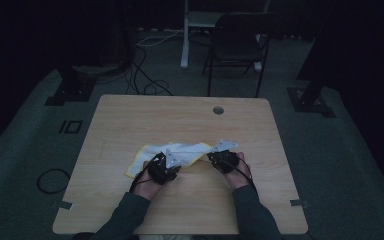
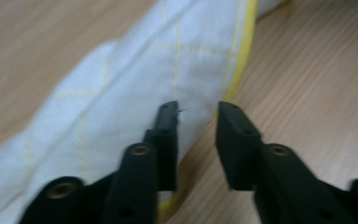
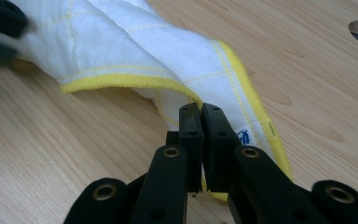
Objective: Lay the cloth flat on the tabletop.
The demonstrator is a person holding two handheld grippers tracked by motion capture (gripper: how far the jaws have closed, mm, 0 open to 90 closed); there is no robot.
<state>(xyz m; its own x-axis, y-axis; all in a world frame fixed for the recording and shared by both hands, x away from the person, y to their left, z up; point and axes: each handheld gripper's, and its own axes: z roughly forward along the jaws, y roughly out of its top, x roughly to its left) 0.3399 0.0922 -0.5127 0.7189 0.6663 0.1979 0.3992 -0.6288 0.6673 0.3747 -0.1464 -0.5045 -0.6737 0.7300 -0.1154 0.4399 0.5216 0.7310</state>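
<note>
White cloth (image 1: 172,152) with yellow edge lies bunched on counter (image 1: 130,120), between both hands. Right tongs (image 3: 200,112) pinch cloth corner tight; hold firm. Left tongs (image 2: 196,109) spread, pinching nothing, one tip over cloth edge. Slide onto yellow edge, squeeze, then pull flat.

— What lies ahead of the left claw (image 2: 196,112)?
— A white cloth (image 2: 135,88) with thin yellow grid lines and a yellow hem, crumpled across the wooden table (image 2: 317,79).
— And the jaws?
— Parted; the left jaw overlaps the cloth's hem, the right stands over bare wood, nothing pinched between them
</note>
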